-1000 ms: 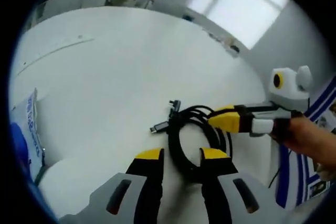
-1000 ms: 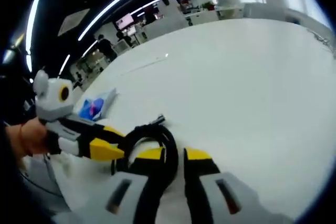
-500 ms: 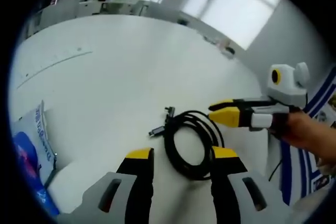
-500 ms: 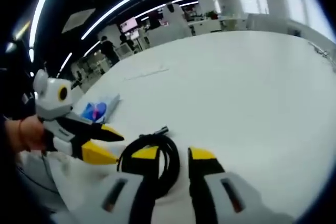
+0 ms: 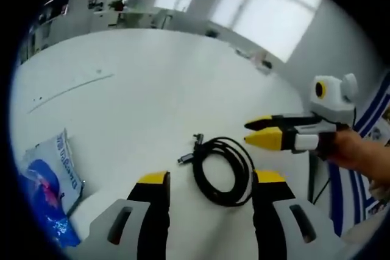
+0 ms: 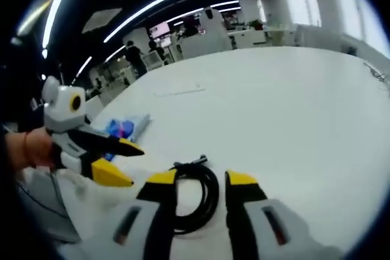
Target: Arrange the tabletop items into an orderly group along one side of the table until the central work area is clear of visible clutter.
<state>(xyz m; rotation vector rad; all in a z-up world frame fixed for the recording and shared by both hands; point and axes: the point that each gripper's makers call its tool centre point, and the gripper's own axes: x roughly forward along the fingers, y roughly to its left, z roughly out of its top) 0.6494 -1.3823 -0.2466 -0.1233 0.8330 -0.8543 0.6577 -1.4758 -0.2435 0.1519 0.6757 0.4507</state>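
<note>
A: Containers? One blue and white packet [image 5: 52, 178] lying flat near the edge of the white surface [image 5: 152, 89]; contents can't be read. It also appears in the right gripper view [image 6: 125, 129].

B: Noted. Cable?

A: Black cable [image 5: 222, 172], coiled in a loop, flat on the surface, plug ends pointing toward the packet side, well apart from it. Right gripper view: coil [image 6: 198, 202] sits between that view's jaws.

B: Left tongs [image 5: 210, 181]?

A: Jaws spread wide, straddling the coil, gripping nothing.

B: Right tongs [image 6: 198, 181]?

A: Released too, yellow tips parted, empty; contact with the cable can't be told. A hand [image 5: 359, 153] holds them.
</note>
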